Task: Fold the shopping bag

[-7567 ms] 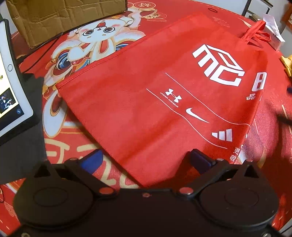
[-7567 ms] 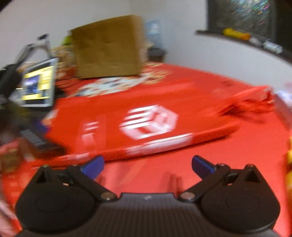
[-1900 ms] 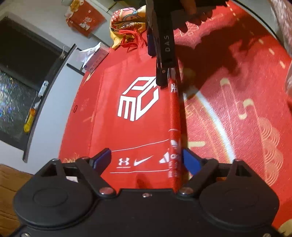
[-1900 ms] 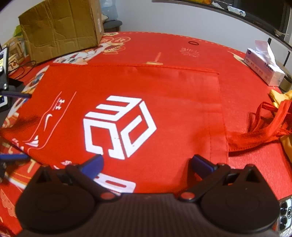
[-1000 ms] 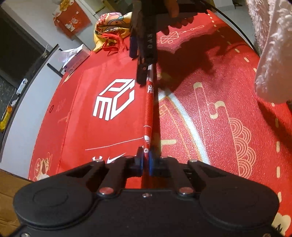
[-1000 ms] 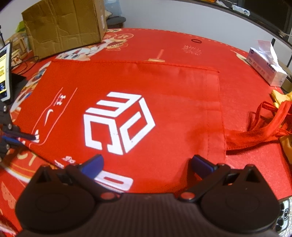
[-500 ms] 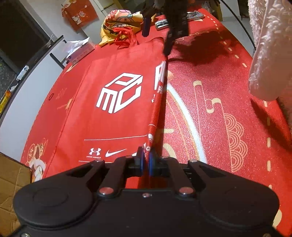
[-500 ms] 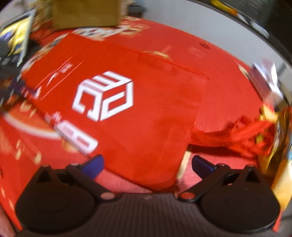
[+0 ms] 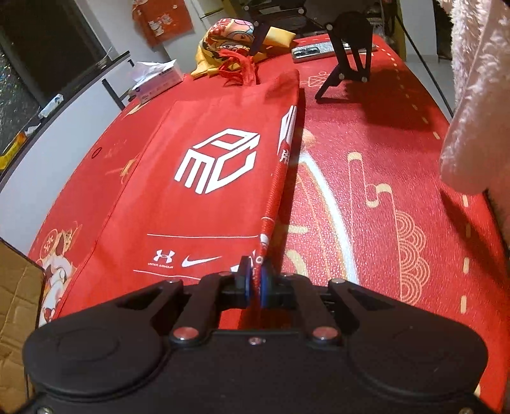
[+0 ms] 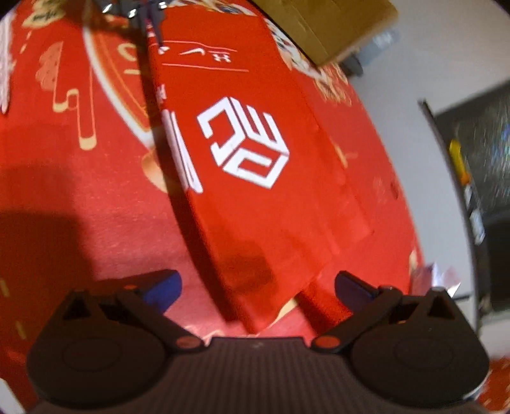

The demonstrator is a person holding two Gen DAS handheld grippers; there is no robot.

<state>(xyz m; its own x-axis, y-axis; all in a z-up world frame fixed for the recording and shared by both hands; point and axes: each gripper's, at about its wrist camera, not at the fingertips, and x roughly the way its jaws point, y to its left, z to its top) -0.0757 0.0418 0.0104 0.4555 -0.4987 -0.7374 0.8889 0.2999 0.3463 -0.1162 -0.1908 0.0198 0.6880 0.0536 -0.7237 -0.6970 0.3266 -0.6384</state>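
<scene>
Bag [image 9: 204, 197]: red, non-woven, lying flat on the desk [image 9: 366, 197], which carries a red patterned cover. White cube logo faces up at mid-panel; a row of small brand marks sits at the end nearest the left gripper. Its near long edge is lifted off the desk and stands up as a thin ridge.

Handles [image 9: 239, 68]: red loops bunched at the bag's far end, beside a yellow printed cloth [image 9: 229, 35].

Left gripper [image 9: 255, 280]: jaws closed tight, pinching the raised edge of the bag at its corner by the brand marks.

Right gripper [image 10: 258, 286]: jaws spread wide, holding nothing. It hovers over the bag's handle end, the fabric corner showing between the blue fingertips [image 10: 162, 283] without touching them. In the left view its black frame stands past the bag's far corner.

Box [image 10: 325, 25]: brown cardboard, on the desk beyond the bag's logo side.

Tissue pack [image 9: 156, 79]: near the desk edge, left of the handles.

White fluffy sleeve [image 9: 475, 105]: right of the bag, above the desk.
</scene>
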